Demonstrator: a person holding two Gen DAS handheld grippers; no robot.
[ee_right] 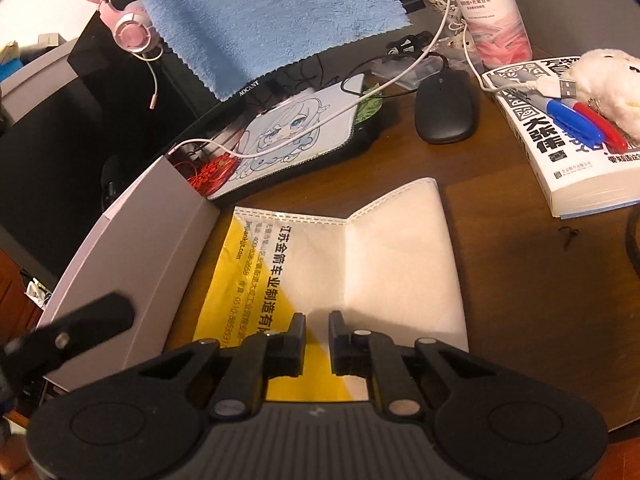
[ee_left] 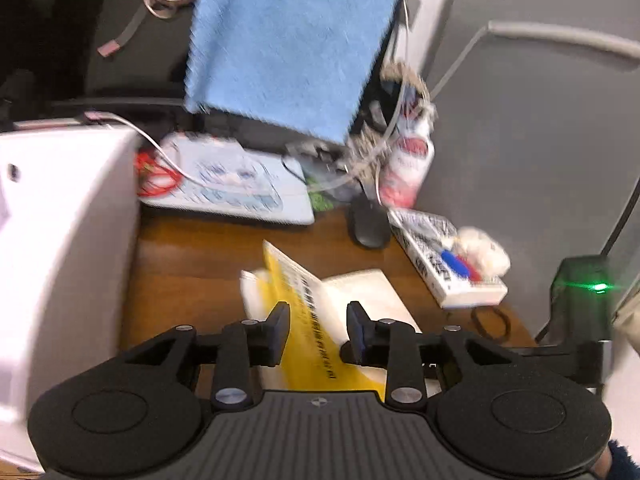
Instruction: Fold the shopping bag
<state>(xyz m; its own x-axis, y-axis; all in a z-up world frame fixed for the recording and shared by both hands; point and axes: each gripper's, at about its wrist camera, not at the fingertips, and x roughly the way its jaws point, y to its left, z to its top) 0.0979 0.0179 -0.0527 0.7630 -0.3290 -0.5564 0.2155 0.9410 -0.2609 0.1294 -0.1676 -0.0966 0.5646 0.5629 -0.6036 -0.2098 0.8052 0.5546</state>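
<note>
- The brown wooden tabletop point(ee_right: 500, 264) carries everything; the shopping bag point(ee_right: 360, 264) lies near its middle and serves as the landmark here.
- A blue towel point(ee_right: 256, 12) hangs over a dark monitor point(ee_right: 120, 92) behind the bag.
- A pale box point(ee_right: 132, 264) stands just left of the bag, its wall beside the bag's yellow edge.
- The shopping bag itself — white and yellow with black printed characters — lies partly folded, its yellow half tilted up along a crease.
- A printed mouse pad point(ee_right: 288, 136) lies behind the bag, under the monitor.
- A white book point(ee_right: 560, 140) sits to the bag's right rear, with blue and red pens and a white plush on top.
- A black mouse point(ee_right: 446, 108) rests behind the bag, between pad and book.
- The right claw point(ee_right: 317, 340) hovers over the bag's near edge, its fingers a narrow gap apart, pinching nothing.
- The left claw point(ee_left: 318, 330) is spread wide over the bag's raised yellow fold — the view is blurred.
</note>
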